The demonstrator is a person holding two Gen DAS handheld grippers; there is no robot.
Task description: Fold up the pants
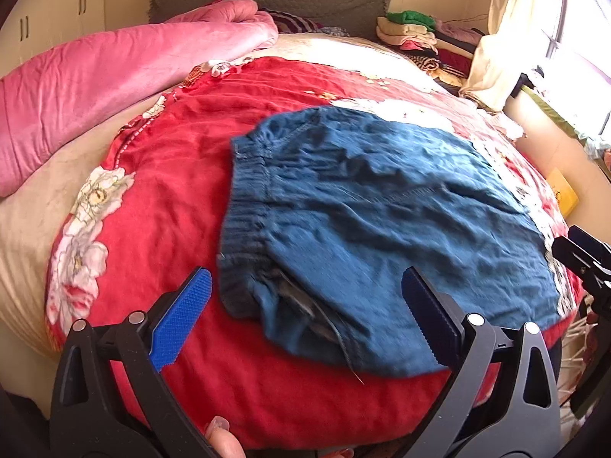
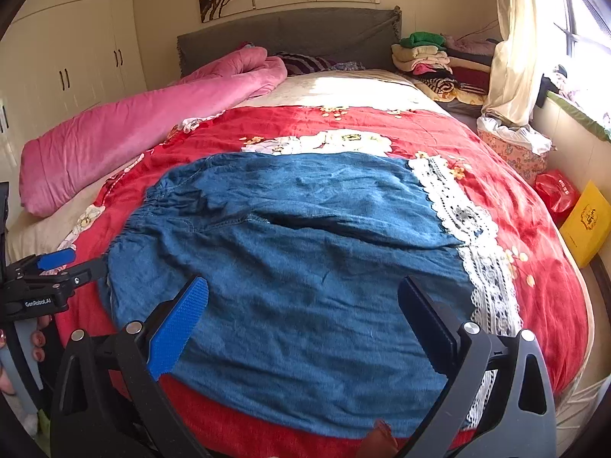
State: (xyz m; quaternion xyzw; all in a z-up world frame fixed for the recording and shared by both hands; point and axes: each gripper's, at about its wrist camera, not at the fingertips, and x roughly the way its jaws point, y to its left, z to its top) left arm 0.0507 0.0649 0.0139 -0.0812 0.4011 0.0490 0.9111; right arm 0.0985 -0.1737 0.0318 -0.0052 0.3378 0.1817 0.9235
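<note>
Red floral bedspread (image 2: 508, 206) covers most of the bed, and the blue denim pants (image 2: 305, 267) lie spread flat on it, elastic waistband toward the left and white lace hems (image 2: 469, 236) toward the right. Both tongs hover above the near edge of the cloth: the left tongs (image 1: 305, 316) spread wide over the waistband end, the right tongs (image 2: 303, 320) spread wide over the leg area, neither pinching anything. A rolled pink quilt (image 2: 145, 129) runs along the bed's left side up to the grey headboard (image 2: 290, 34). Folded clothes (image 2: 427, 57) are stacked by the curtained window, cream wardrobes (image 2: 72, 57) stand at left, and a yellow box (image 2: 588, 221) leans beside the bed.
</note>
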